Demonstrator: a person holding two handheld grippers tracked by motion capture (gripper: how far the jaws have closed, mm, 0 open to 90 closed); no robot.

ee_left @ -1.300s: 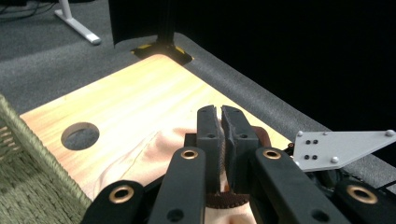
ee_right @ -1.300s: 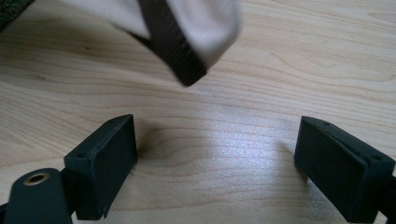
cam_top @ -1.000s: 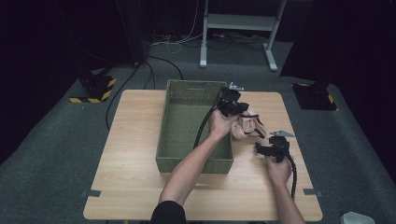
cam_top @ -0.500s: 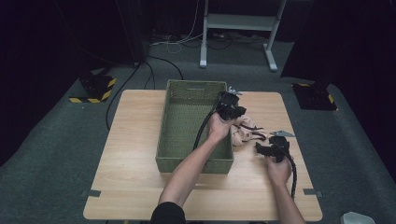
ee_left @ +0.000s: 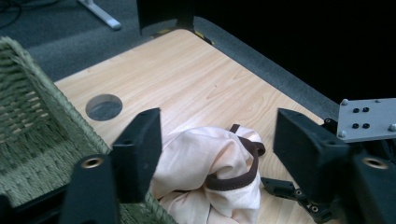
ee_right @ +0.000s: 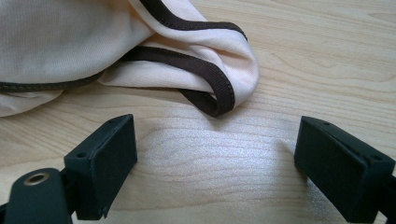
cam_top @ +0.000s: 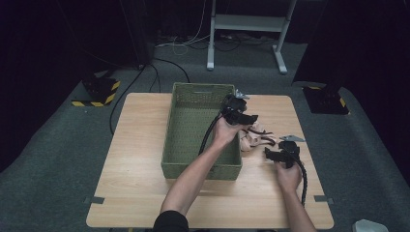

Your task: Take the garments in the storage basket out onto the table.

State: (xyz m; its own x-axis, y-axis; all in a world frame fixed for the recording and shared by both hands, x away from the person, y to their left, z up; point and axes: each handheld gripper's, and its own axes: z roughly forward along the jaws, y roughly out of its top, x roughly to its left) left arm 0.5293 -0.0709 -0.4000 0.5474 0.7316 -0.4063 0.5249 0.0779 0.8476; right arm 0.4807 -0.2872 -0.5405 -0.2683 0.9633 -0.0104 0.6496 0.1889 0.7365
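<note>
Table — garment now dropped, L gripper fingers just opened, R gripper fingers spread.

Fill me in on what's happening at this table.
A person works with a claw in each hand beside a green woven basket. The left claw hangs above a pale pink garment with dark brown trim lying crumpled on the wooden table right of the basket; its jaws have just been opening, nothing held. The right claw sits low by the garment, open, not gripping it.
</note>
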